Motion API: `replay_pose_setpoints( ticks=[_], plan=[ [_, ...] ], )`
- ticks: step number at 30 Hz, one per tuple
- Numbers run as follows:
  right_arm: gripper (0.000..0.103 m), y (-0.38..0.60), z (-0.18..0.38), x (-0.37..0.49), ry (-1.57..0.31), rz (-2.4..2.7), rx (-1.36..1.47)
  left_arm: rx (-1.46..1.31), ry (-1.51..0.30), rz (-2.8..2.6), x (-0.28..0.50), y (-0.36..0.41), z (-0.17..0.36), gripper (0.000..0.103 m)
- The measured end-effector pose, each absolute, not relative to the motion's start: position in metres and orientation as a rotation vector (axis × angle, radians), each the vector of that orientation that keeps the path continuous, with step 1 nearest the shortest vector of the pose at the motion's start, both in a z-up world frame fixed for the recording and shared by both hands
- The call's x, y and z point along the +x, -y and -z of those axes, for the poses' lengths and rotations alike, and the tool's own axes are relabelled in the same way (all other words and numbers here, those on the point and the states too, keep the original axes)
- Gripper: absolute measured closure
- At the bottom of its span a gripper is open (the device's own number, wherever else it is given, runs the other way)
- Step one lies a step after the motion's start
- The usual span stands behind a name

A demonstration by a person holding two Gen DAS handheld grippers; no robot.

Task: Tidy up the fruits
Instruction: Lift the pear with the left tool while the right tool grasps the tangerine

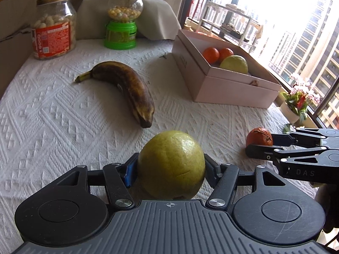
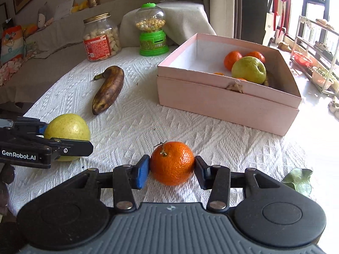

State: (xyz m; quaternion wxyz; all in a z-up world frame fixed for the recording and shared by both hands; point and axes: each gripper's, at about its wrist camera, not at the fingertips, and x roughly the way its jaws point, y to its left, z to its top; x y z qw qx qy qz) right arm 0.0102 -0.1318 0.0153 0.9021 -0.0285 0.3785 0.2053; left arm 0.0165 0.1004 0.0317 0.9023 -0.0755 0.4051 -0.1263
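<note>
Right wrist: bright, dimpled tangerine [image 2: 172, 162] with stem

"GenRobot.AI" on left tongs [image 2: 70, 148], "DAS" on right tongs [image 1: 260, 148]

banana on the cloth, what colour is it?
Mostly dark brown; the banana has a yellowish-green stem end. Best seen in the left wrist view.

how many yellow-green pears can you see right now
2. One pear sits on the white tablecloth between the left gripper's fingers. The other pear lies in the pink box beside the tangerines. The box wall could hide more.
</note>
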Motion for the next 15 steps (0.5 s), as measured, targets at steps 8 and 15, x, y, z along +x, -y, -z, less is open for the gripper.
replay_pose_setpoints(
  ticks=[8, 15],
  plan=[
    [0.057, 0.140, -0.012, -0.006, -0.736, -0.373, -0.088, -0.157, -0.864, 0.279, 0.022, -0.102, -0.031, 0.037],
    [0.035, 0.132, -0.007, -0.006, -0.712, -0.345, -0.136, -0.174, -0.860, 0.264, 0.019, -0.101, -0.031, 0.037]
  ],
)
